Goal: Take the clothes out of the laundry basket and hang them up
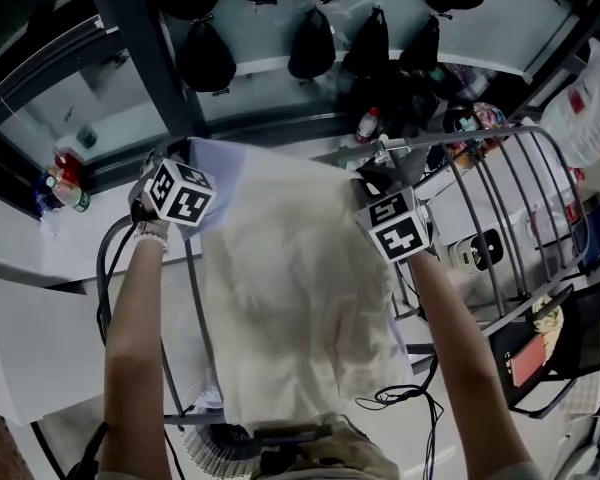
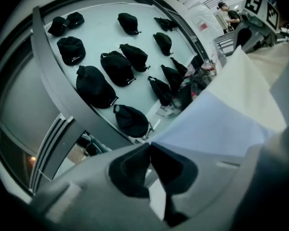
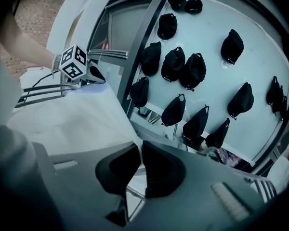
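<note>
1. Presently the left tongs are closed tight, with a corner of the pale garment pinched between the pads. The cloth fans out from the tips toward the other hand.
2. The right tongs are closed in the same way on the opposite corner. Neither pair shows any gap other than the fabric itself.
3. Location of the garment: it is out of the laundry basket, which sits low and close to the person's body. It hangs as a spread sheet from the two held corners.
4. Long axis: the held top edge runs straight across from one pair of tongs to the other. The rest of the cloth falls from that edge back toward the person.
5. Key relation: the drying rack lies below and to the right of the cloth. Its far rail runs roughly parallel to the held edge and just beyond it. Whether the cloth already rests on any bar cannot be determined, because the fabric covers the bars beneath it.
6. Nearer hand: the right tongs are just beside the exposed bars. The left tongs are over the rack's far-left side, well apart from them.
7. Judgement: the hanging step is in hand. The next move calls for both corners to cross the rail together, keeping the edge taut and level. A slack edge could bunch or slide off.
8. Background: black caps hang on the wall beyond and are not involved.
</note>
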Tool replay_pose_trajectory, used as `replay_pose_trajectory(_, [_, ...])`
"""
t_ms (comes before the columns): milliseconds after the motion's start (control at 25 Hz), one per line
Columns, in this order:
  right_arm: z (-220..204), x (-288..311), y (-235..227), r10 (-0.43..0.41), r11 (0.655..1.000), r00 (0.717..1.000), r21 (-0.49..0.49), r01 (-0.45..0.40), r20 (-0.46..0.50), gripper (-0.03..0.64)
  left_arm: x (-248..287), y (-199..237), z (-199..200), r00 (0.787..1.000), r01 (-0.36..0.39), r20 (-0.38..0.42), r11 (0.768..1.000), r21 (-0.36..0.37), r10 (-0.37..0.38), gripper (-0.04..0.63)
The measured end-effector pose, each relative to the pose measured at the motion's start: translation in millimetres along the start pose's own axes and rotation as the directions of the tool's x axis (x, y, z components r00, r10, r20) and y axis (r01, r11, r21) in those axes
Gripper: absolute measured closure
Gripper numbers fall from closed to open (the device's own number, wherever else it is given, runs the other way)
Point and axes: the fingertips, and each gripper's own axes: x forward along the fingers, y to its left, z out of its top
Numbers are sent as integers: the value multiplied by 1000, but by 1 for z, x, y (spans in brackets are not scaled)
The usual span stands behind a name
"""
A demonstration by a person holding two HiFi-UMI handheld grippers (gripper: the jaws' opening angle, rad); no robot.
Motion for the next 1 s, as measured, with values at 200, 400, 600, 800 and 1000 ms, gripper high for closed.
replay_pose_trajectory(200, [-16, 10, 3, 0, 1000, 1000, -9, -1, -24, 609, 14, -26, -10, 998, 57, -28, 997, 43, -56, 566])
replay_pose_trajectory(400, [-24, 14, 5, 14, 999, 999, 33, -13, -29, 564, 13, -37, -18, 994, 100, -47, 995, 20, -99, 493])
replay_pose_trajectory(600, [-23, 1, 6, 43, 997, 999, 68, -42, -17, 497, -8, -39, -18, 993, 110, -29, 994, -28, -111, 446])
replay_pose_trajectory(800, [-24, -31, 13, 59, 995, 998, 78, -60, 17, 465, -49, -41, -8, 997, 80, 29, 993, -91, -77, 447])
replay_pose_trajectory(1000, [-12, -82, 30, 48, 994, 991, 88, -60, 125, 465, -111, -46, 1, 997, 15, 83, 993, -119, -5, 479])
